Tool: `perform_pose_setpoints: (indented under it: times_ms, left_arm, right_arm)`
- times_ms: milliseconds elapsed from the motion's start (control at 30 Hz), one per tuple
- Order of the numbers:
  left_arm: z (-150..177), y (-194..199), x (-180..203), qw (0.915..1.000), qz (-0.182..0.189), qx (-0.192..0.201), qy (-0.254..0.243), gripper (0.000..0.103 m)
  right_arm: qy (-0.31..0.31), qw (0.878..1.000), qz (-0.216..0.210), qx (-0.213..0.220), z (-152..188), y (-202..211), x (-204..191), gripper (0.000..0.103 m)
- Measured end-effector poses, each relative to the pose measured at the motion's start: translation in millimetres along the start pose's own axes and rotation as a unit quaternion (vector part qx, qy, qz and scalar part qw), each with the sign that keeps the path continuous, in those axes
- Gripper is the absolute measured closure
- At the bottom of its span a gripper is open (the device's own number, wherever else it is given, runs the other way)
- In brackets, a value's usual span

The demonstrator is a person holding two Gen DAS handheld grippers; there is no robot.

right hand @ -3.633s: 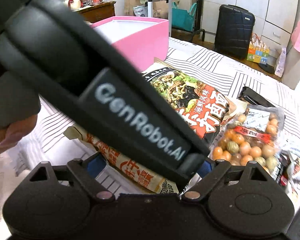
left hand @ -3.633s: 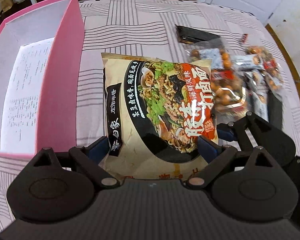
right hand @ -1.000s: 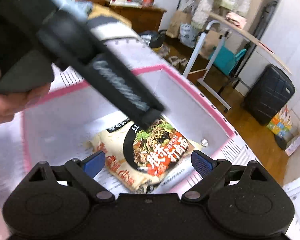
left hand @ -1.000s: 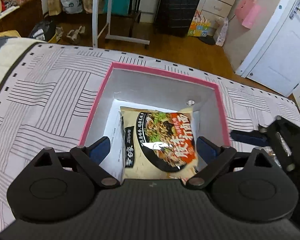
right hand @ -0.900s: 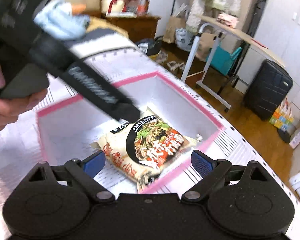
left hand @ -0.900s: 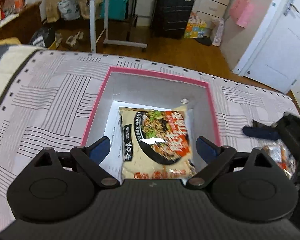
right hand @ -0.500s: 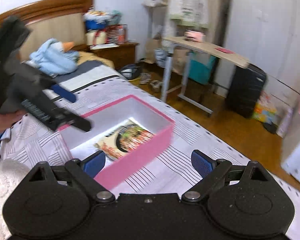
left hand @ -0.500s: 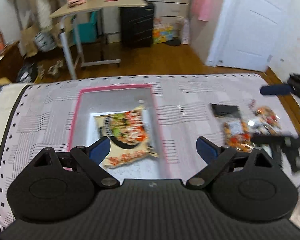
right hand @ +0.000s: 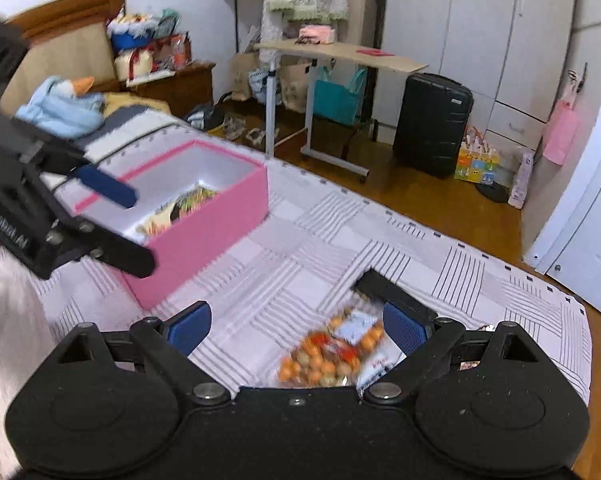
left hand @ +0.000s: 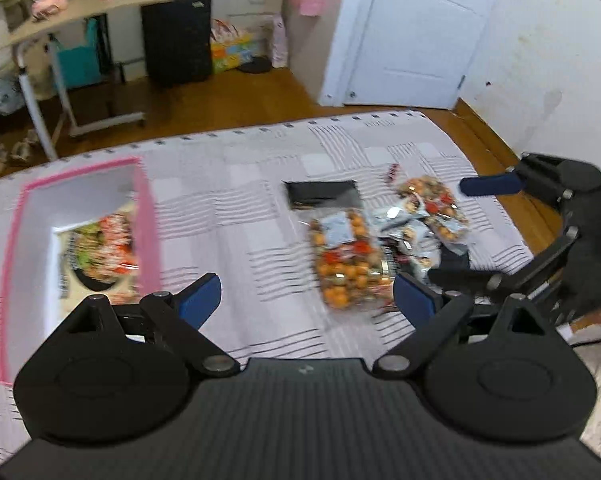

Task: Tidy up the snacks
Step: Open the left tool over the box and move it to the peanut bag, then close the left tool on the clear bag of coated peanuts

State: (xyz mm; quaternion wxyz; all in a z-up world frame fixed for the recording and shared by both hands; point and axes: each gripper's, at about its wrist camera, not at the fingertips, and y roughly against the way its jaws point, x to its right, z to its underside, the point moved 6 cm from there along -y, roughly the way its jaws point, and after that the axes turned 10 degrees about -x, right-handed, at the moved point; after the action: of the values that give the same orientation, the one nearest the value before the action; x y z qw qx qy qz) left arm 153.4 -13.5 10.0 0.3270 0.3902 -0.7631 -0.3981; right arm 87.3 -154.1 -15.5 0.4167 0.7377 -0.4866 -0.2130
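Swinging away from the pink cardboard box point(left hand: 146, 216) now holding the noodle packet point(left hand: 104, 248), both wide-open empty grippers, left gripper point(left hand: 306, 296) and right gripper point(right hand: 296, 328), are nearing the clear bag of orange nuts point(left hand: 346, 268) just ahead.

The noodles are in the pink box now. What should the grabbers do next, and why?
Probably lower the right gripper onto the clear bag of orange snacks and close on it. Both grippers are open and empty, the left gripper too. The noodle pack already lies in the pink box, while that bag lies loose on the bedspread, right under the right gripper.
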Motion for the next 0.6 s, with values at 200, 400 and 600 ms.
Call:
perform_pose_setpoints:
  times_ms: [200,400,600]
  left_arm:
    - [-5.9,-57.1,17.5,0.9985,0.034,-0.032,0.031,0.009]
    - [-10.6,-121.4,15.6,0.9945,0.047,-0.067,0.066,0.01]
    - [-1.7,-173.5,1.0,0.9903,0.06,-0.078,0.098,0.011]
  right_arm:
    - [0.01,0.999,-0.016,-0.027,21.6,-42.1,3.1,0.008]
    - [0.013,0.997,-0.001,-0.07,47.2,-100.2,7.1,0.008]
    - [0.01,0.995,0.024,-0.1,65.2,-149.3,11.3,0.008]
